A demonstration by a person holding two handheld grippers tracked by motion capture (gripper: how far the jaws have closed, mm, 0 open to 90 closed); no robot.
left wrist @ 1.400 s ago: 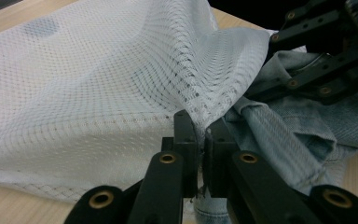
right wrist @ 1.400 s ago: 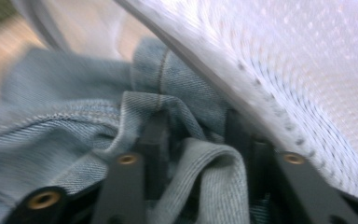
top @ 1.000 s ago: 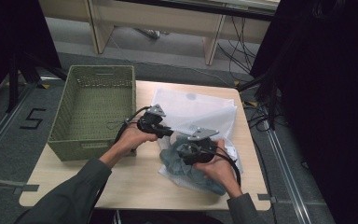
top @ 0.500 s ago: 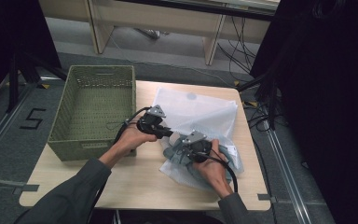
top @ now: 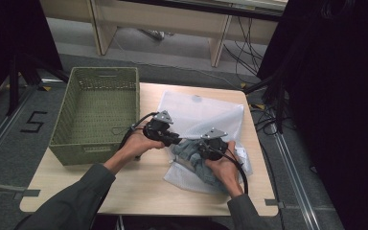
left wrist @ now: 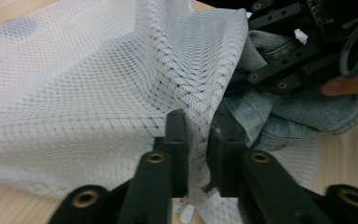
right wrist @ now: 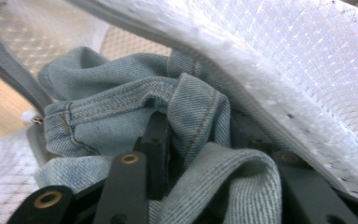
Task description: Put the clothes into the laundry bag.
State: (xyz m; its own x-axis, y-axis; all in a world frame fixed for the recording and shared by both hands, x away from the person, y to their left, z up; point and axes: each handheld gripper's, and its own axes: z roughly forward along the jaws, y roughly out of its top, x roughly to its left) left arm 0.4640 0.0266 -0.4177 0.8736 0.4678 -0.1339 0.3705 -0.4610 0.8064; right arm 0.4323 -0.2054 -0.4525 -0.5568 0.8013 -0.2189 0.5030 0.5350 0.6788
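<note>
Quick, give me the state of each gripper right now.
Left gripper: closed on the edge of the white mesh bag, jaws just eased slightly.
Right gripper: closed on the denim garment at the bag's mouth.

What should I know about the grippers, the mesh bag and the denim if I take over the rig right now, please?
Left gripper: jaws pinch the white mesh bag at its opening edge, lifting it; they have just opened a little.
Right gripper: jaws closed on the blue denim garment, at the bag's mouth; they have just opened slightly.
Things: bag and denim on the wooden table; green basket at the left holds neither.
Done: denim partly under the lifted edge.
Left: push the rest in, probably close the bag.
</note>
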